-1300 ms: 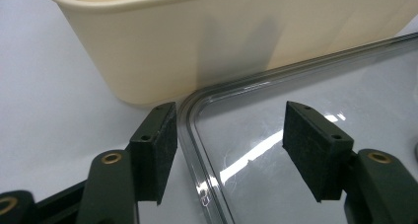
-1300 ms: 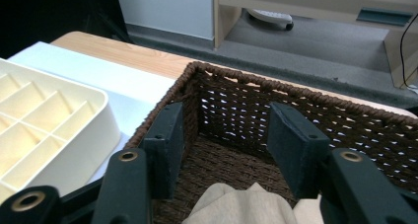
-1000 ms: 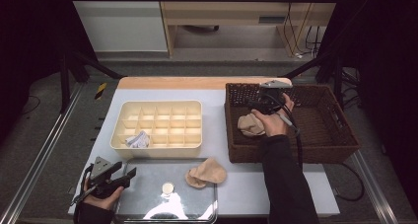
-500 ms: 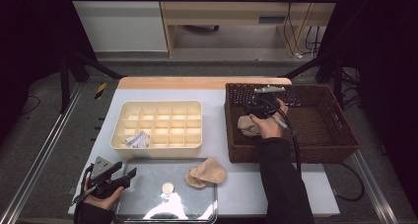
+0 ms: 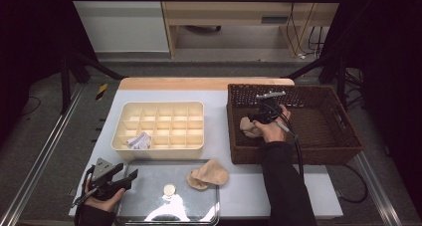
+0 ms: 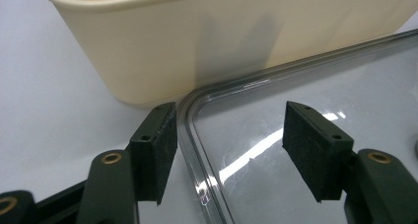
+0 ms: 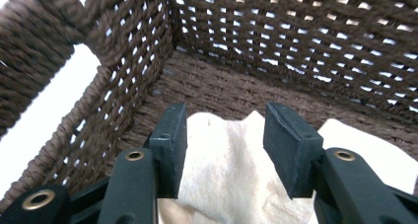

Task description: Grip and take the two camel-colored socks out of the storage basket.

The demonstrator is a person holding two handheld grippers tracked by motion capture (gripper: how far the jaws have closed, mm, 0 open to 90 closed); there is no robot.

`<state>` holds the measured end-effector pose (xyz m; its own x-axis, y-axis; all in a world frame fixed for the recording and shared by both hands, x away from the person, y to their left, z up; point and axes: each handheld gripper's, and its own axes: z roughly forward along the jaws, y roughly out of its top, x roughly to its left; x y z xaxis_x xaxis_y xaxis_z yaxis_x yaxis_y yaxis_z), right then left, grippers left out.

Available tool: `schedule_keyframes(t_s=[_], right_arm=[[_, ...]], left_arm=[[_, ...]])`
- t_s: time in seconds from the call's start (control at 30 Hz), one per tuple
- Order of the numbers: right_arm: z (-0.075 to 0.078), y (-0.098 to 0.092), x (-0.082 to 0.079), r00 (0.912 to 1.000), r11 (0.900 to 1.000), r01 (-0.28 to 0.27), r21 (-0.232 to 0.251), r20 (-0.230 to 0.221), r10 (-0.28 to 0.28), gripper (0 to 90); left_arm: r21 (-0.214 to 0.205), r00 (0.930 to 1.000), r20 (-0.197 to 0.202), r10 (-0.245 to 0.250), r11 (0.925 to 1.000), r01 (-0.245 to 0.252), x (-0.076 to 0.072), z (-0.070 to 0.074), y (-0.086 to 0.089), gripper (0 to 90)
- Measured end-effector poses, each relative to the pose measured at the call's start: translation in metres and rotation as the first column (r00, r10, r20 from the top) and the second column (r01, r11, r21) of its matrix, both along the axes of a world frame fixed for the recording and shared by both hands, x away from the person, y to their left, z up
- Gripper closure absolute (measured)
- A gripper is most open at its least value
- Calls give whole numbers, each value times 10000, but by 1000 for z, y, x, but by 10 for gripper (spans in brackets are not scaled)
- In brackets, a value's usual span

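While the right gripper (image 7: 224,150) sits low inside the brown wicker basket (image 5: 343,139), its jaws have just been closing and now stand part-way apart, straddling a raised fold of the pale cloth (image 7: 231,169); whether the pads press the fabric cannot be told; cloth lies on the basket floor near the left wall, close to the far corner; woven walls stand close on the left and ahead, open floor to the right of the cloth.

Left gripper (image 6: 224,152): jaws wide apart, nothing between the pads; they hover over the corner of the clear lid (image 6: 315,86), its raised rim running between them; cream tray (image 6: 207,41) wall just beyond, bare table (image 6: 49,100) to the left.

Count, high view: one basket; one cream divided tray (image 5: 159,149) with one small crumpled item (image 5: 139,141) in a front compartment; one clear lid (image 5: 149,196) at the near table edge; one tan cloth (image 5: 208,174) loose on the table between lid and basket, one more in the basket (image 5: 249,127); two grippers, well apart.
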<state>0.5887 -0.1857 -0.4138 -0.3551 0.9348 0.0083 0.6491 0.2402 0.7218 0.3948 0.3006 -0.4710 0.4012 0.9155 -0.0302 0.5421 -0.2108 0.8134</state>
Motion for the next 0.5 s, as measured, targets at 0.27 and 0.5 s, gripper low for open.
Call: schedule_keyframes(t_s=[0.27, 0.5], right_arm=[[-8, -1, 3, 9961, 9999, 1, -126, -882, -12, 546], [-12, -1, 4, 9878, 9998, 97, -158, -1554, -120, 652]], left_arm=[[29, 10000, -11, -6, 10000, 6, 0, 0, 0, 374], [8, 10000, -1, -10, 10000, 10, 0, 0, 0, 374]])
